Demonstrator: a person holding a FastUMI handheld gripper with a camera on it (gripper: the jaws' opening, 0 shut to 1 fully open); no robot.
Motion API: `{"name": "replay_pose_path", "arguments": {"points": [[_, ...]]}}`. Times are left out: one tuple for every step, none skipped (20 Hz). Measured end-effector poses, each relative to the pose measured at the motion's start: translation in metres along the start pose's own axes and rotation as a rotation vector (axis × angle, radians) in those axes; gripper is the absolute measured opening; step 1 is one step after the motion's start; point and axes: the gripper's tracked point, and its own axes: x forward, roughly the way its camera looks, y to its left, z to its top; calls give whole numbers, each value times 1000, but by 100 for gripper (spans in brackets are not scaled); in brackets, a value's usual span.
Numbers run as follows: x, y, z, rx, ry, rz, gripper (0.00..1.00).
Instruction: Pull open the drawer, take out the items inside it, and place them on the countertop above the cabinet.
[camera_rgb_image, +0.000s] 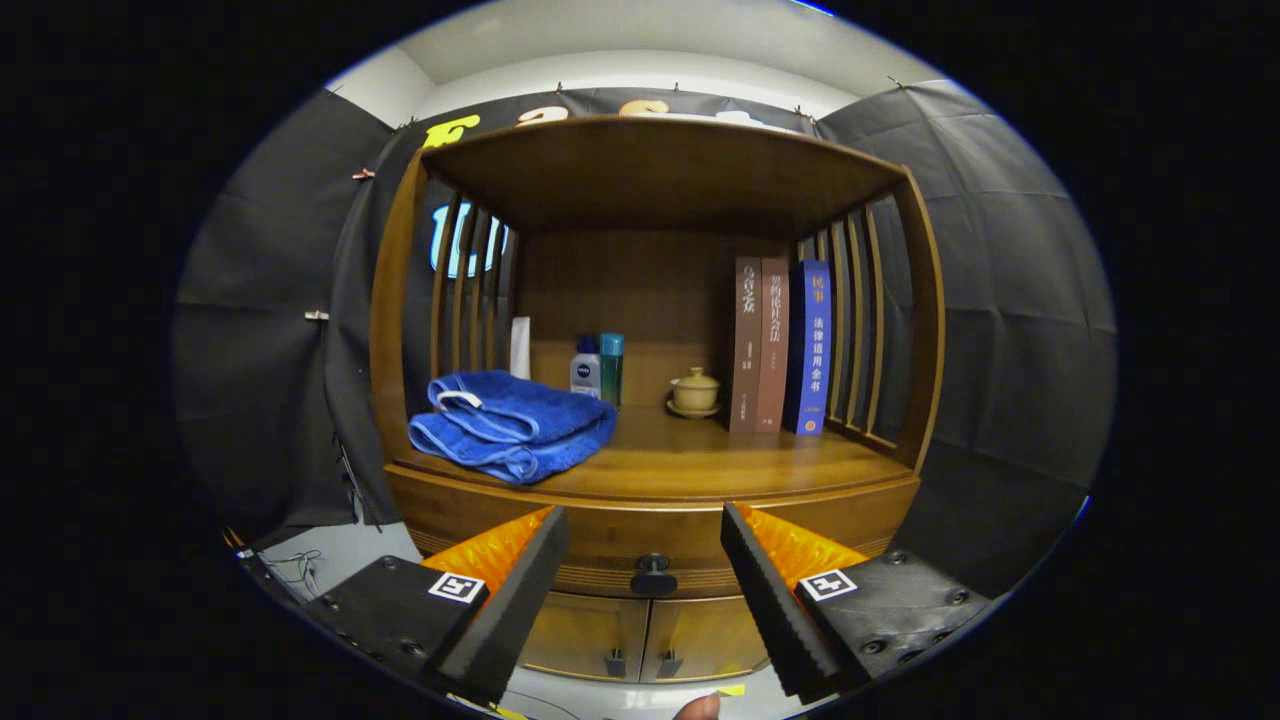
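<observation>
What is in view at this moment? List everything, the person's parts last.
cabinet: one, brown wood, ahead of the gripper
drawer: one, brown, shut, under the countertop
drawer knob: one, dark, between the fingers
countertop: one, brown
towel: one, blue, folded, countertop left
bottles: two, white and teal, behind the towel
lidded cup: one, beige, on a saucer, centre
books: three, two brown and one blue, upright, right
lower doors: two, brown, shut
gripper: one, open, short of the knob

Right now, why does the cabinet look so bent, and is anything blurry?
Gripper view: the fisheye lens bows the cabinet outward; the towel and books look sharp; the shelf's back is dim; the open fingers frame the drawer knob.
</observation>
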Motion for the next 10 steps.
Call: {"name": "replay_pose_path", "arguments": {"points": [[8,0,-9,-11,3,-3,99],[15,0,-17,-19,5,-5,99],[23,-1,-26,-23,10,-7,98],[30,-1,-35,-23,16,-6,99],[34,-1,-44,-21,22,-8,99],[38,0,-53,-18,29,-6,99],[45,1,-63,-18,37,-10,99],[51,-1,-71,-16,47,-15,99],[55,-1,-79,-9,63,-15,99],[58,-3,-84,1,78,-19,97]]}}
